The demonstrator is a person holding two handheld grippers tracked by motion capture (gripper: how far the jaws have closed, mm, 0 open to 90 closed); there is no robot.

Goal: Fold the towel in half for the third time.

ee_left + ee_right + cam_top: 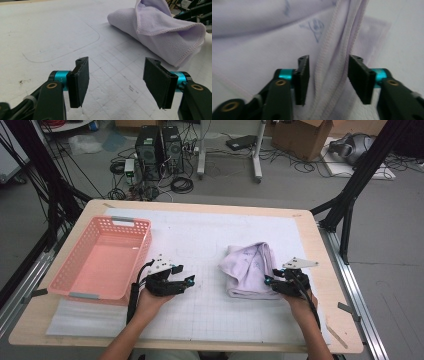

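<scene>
Item nearest me: left gripper (181, 279), jaws released over bare gridded sheet (210, 305), nothing between them. Right gripper (271, 281): jaws parted astride a raised hemmed fold of the lilac towel (250, 268), pads not pressing it. I log the towel loosely folded, right of centre on the worktop (320, 250), long axis running away from me. Pink basket (102, 257) lies far left.

A folded cloth (248, 270) lies on the table (310, 245) right of centre, nearer the right edge, and a basket (102, 257) sits well apart from it by the left edge. The left gripper (181, 279) rests between them, just right of the basket's near right corner, while the right gripper (270, 281) is at the cloth's near right side, a fold of the cloth between its jaws.
</scene>
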